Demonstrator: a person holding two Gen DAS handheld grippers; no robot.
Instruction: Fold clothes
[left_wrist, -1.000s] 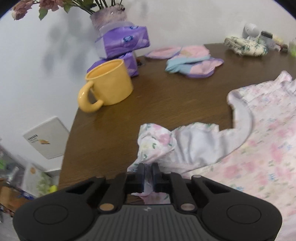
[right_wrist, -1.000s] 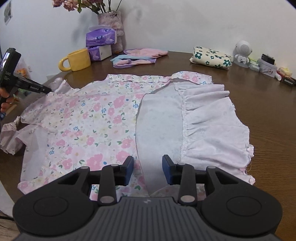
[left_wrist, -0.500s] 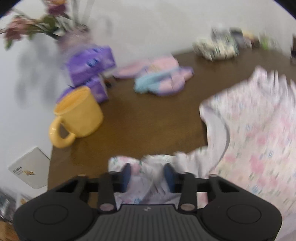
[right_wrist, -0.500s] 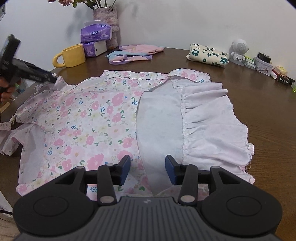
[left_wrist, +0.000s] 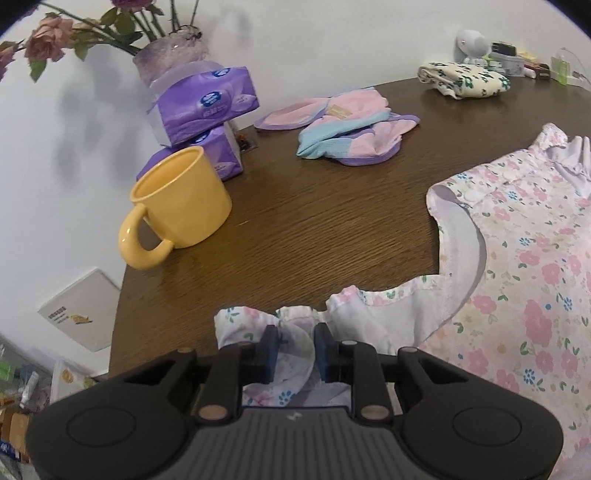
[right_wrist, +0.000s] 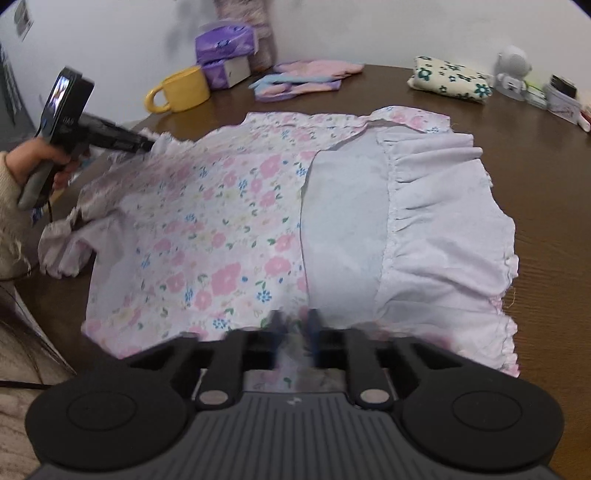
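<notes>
The dress (right_wrist: 236, 236) lies flat on the brown table (left_wrist: 314, 221), floral side up, its right part folded over to show pale lining and a gathered ruffle. Its long axis runs from the sleeve at the left table edge across to the ruffled hem at the right. The left gripper (left_wrist: 294, 347) has jaws slightly apart with the bunched sleeve (left_wrist: 291, 325) between them. The right gripper (right_wrist: 294, 328) has just closed, clamping the dress's near edge.
</notes>
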